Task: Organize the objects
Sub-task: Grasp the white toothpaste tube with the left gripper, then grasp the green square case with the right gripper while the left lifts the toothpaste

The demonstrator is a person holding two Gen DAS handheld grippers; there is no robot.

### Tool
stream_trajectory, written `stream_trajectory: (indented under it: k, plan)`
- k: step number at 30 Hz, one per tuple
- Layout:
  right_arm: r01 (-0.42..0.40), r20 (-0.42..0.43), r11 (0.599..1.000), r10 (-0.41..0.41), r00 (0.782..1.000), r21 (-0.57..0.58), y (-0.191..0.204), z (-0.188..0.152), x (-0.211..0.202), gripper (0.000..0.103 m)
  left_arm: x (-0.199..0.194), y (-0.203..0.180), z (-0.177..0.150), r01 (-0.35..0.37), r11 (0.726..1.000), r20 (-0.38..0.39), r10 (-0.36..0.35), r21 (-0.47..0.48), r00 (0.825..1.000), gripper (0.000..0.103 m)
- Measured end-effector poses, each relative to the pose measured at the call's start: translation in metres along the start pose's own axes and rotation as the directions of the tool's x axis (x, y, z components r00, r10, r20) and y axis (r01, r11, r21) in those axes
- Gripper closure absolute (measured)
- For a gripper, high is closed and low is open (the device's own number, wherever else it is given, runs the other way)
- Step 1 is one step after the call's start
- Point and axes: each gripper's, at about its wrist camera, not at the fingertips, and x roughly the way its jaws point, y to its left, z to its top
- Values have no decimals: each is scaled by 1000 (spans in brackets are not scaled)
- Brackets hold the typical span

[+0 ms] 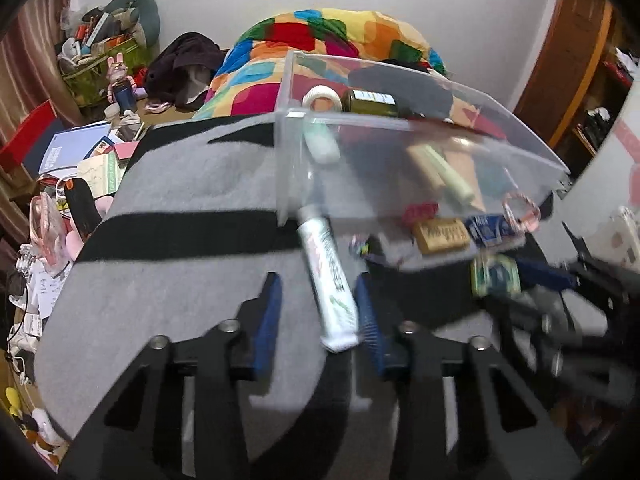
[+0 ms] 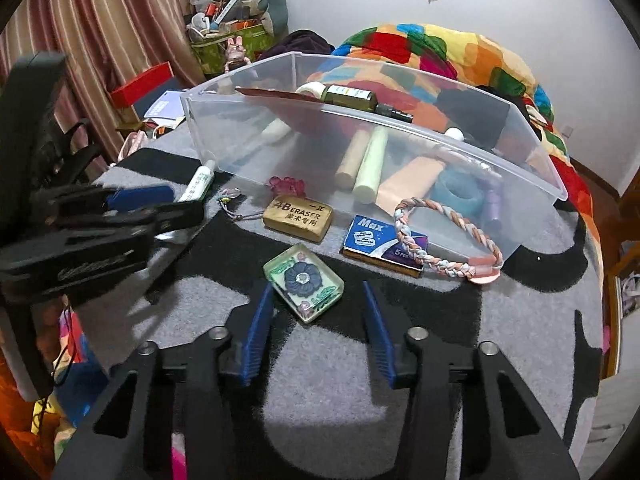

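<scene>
Left wrist view: left tongs (image 1: pixel 318 312) spread around toothpaste tube (image 1: pixel 330 276), not pinching; right tongs (image 2: pixel 316 316) spread by resin flower block (image 2: pixel 303 281); clear bin (image 2: pixel 532 152) part-filled, eraser (image 2: pixel 298 218), blade box (image 2: pixel 384 246), braided bracelet (image 2: pixel 452 268) remaining on rug.

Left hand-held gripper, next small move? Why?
Probably close on the tube. It lies on the mat between the left hand-held gripper's fingers, its tail against the right pad with a gap at the left one, so it isn't clamped yet. Then lift toward the bin, where similar items already lie.
</scene>
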Motion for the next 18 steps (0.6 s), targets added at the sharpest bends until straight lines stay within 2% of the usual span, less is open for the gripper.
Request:
stream_trajectory:
  k: [2, 5, 11, 13, 16, 18]
  plan:
    - [-2, 5, 1000, 2, 1000, 4, -1, -2, -2, 73, -8, 4, -10, 1, 1000, 11, -1, 25, 1000, 76]
    - [-5, 8, 1000, 5, 1000, 8, -3, -4, -4, 80, -19, 4, -21, 13, 998, 16, -14, 66, 1000, 77]
    - [-27, 0, 1000, 27, 1000, 13, -5, -7, -10, 81, -24, 6, -17, 42, 996, 0, -42, 81, 999, 77]
    - [-36, -9, 999, 36, 999, 19, -5, -6, -12, 77, -24, 7, -12, 36, 996, 9, -36, 82, 999, 73]
    - [-24, 5, 999, 23, 1000, 22, -3, -2, -11, 59, -19, 5, -3, 37, 995, 24, -39, 97, 999, 56]
    - [-12, 4, 1000, 12, 1000, 25, 0, 2, -8, 57, -11, 1, 3, 30, 993, 13, -31, 114, 999, 56]
